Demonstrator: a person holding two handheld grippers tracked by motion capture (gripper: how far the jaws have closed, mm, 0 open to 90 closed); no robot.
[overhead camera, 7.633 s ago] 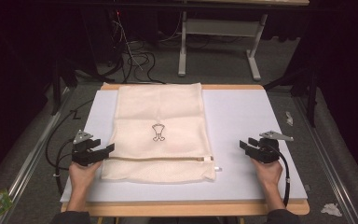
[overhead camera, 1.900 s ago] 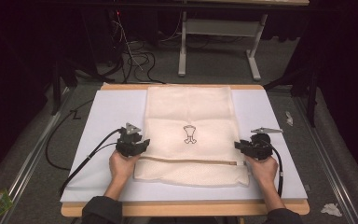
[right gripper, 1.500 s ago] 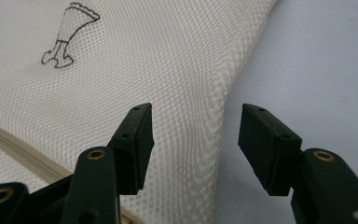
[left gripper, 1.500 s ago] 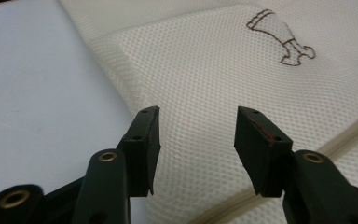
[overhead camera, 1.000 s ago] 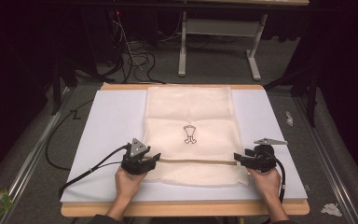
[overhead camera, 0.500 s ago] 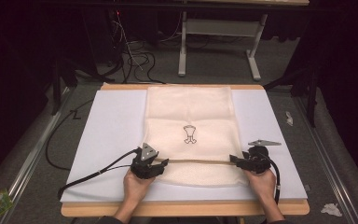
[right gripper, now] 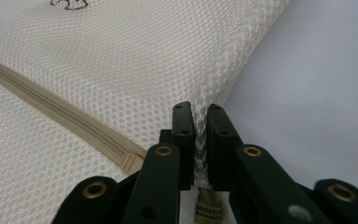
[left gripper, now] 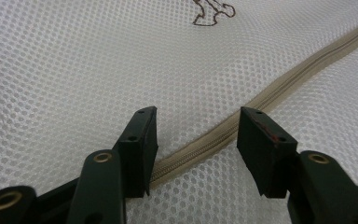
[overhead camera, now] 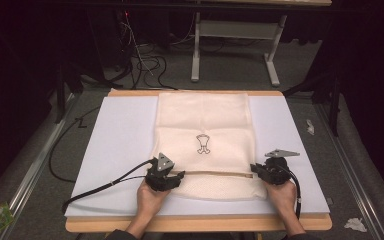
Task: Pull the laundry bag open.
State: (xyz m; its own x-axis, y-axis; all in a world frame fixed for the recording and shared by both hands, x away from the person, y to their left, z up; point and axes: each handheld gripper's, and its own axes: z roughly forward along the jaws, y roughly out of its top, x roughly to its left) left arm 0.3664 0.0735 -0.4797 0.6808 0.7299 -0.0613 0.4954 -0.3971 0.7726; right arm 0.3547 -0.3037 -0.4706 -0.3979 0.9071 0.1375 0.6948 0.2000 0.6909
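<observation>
The mesh bag (overhead camera: 205,145) lay flat on the bench (overhead camera: 120,135), its zipper (overhead camera: 215,173) running from 9 to 3 o'clock near the person's edge. The right hand-held gripper (overhead camera: 258,170) had just been closing and was clenched on a pinch of mesh at the bag's 3 o'clock edge (right gripper: 200,140), probably to anchor that end. The left hand-held gripper (overhead camera: 172,176) hung released, its jaws straddling the zipper (left gripper: 279,88) without pressing it, likely lining up for a pull. No writing was legible; a small dark outline emblem (overhead camera: 203,144) sat mid-bag.
</observation>
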